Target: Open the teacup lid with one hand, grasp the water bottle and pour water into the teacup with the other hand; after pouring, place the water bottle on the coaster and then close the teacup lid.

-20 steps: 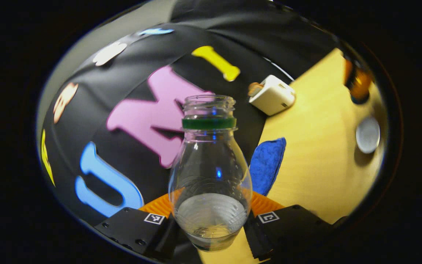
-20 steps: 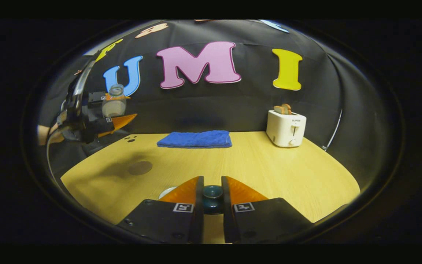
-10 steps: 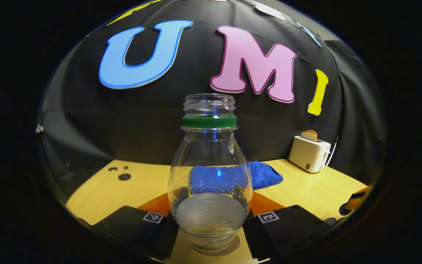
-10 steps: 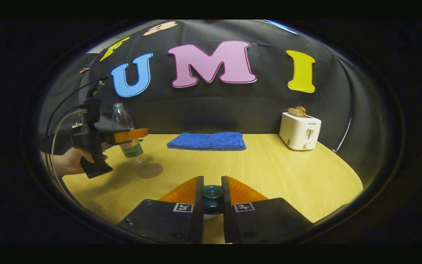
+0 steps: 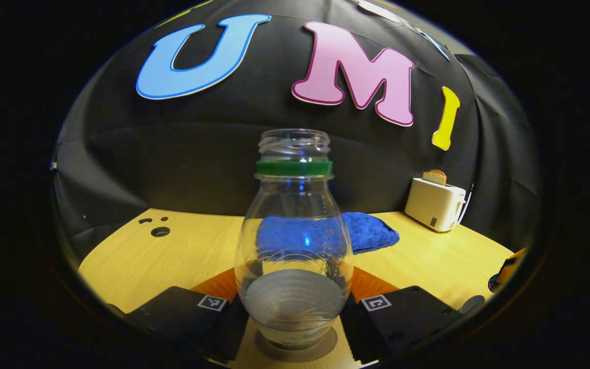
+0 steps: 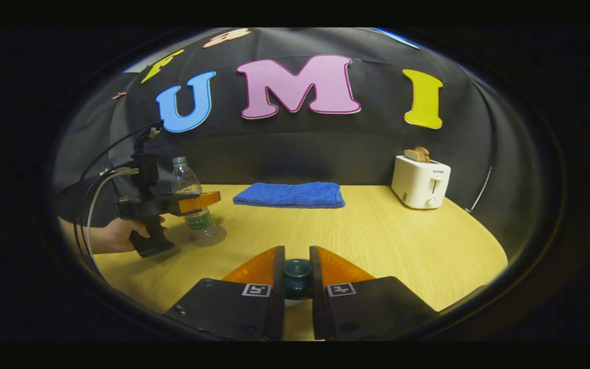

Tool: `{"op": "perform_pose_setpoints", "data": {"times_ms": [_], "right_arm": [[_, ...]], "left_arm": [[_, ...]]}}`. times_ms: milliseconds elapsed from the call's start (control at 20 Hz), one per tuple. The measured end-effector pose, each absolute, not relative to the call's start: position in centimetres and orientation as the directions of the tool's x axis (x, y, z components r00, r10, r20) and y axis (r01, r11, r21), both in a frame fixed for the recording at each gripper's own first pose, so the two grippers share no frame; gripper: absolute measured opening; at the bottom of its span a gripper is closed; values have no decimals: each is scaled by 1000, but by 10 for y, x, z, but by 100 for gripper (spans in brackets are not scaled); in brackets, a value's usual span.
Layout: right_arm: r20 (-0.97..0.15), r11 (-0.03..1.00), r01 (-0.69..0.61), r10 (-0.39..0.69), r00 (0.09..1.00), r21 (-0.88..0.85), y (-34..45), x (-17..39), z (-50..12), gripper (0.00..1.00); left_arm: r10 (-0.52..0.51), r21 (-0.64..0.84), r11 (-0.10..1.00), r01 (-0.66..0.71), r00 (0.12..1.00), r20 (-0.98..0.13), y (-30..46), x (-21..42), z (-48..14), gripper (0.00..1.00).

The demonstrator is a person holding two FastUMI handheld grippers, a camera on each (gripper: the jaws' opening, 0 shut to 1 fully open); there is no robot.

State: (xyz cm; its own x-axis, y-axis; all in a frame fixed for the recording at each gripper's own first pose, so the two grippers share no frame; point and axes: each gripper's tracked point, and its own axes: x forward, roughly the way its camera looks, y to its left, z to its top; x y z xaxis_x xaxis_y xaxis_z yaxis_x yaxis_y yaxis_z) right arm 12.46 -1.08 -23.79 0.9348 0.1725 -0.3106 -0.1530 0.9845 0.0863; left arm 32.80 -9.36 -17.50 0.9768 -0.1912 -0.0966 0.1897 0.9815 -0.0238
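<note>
— Where is the clear plastic water bottle with the green neck ring [image 5: 294, 241]?

— It stands straight up, open mouth on top, on the round brown coaster [image 6: 209, 237] on the yellow wooden bench [image 6: 377, 241]. The left gripper [image 5: 295, 307] has its jaws pinching the bottle's sides.

— And the lid?

— The right gripper [image 6: 297, 279] has its jaws pinching the dark teal round lid knob [image 6: 297, 271], low and near. I think the left jaws let go next.
</note>
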Motion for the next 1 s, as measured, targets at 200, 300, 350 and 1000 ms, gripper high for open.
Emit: {"op": "perform_pose_setpoints", "data": {"times_ms": [200, 300, 350, 1000], "right_arm": [[-309, 982, -168, 187, 932, 85, -5, 124, -239, 25], [-312, 981, -180, 194, 930, 71, -4, 122, -240, 25], [-314, 981, -184, 195, 929, 65, -5, 120, -241, 25], [-298, 980, -182, 196, 934, 77, -3, 116, -233, 25]], "left_arm": [[-198, -20, 980, 197, 974, -107, -95, 328, -175, 83], [-200, -10, 980, 200, 973, -114, -94, 326, -176, 96], [-198, -7, 980, 199, 973, -116, -94, 325, -176, 98], [-234, 27, 969, 244, 952, -199, -96, 286, -188, 99]]}}
